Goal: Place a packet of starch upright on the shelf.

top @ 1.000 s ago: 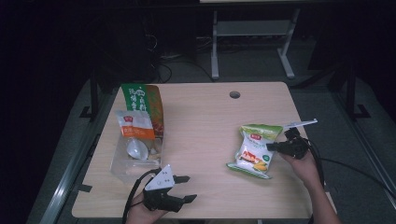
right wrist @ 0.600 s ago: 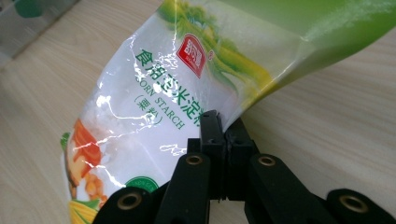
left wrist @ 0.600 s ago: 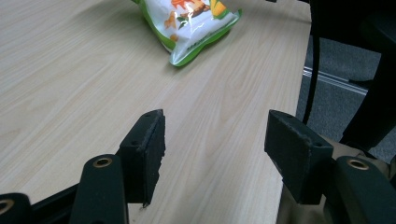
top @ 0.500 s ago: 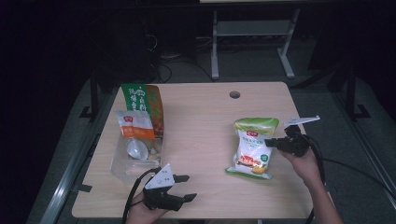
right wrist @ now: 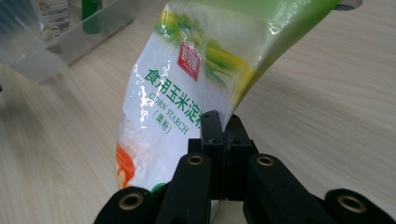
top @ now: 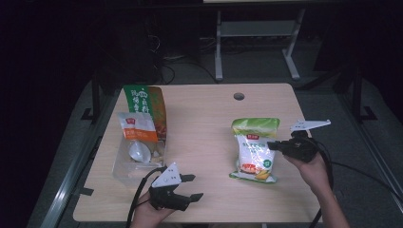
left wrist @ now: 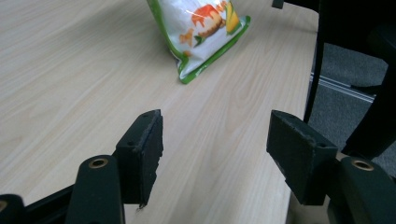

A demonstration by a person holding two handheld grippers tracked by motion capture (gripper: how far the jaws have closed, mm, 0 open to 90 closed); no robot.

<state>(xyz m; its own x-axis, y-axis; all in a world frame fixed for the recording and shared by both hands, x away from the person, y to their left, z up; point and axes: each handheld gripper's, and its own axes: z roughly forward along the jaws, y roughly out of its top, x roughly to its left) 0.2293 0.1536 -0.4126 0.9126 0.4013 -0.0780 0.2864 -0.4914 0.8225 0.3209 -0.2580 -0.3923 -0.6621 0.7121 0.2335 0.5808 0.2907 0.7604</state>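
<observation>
The right gripper (top: 272,145) is pinching the corn starch bag (top: 254,149) by its edge. The left gripper (top: 191,186) is hovering over the table (top: 204,118), its jaws spread wide around nothing.

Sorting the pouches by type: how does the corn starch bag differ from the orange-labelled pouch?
The corn starch bag is green and white, pinched at its edge by the right tongs; the orange-labelled pouch is white and orange. The bag is out on the table; the pouch sits in a clear bin. Both are sealed packets.

- We see the corn starch bag (top: 254,151) (right wrist: 187,93), white with a green top and green edges, sealed and full.
- It stands tilted, its bottom edge on the table's right half, one side edge pinched.
</observation>
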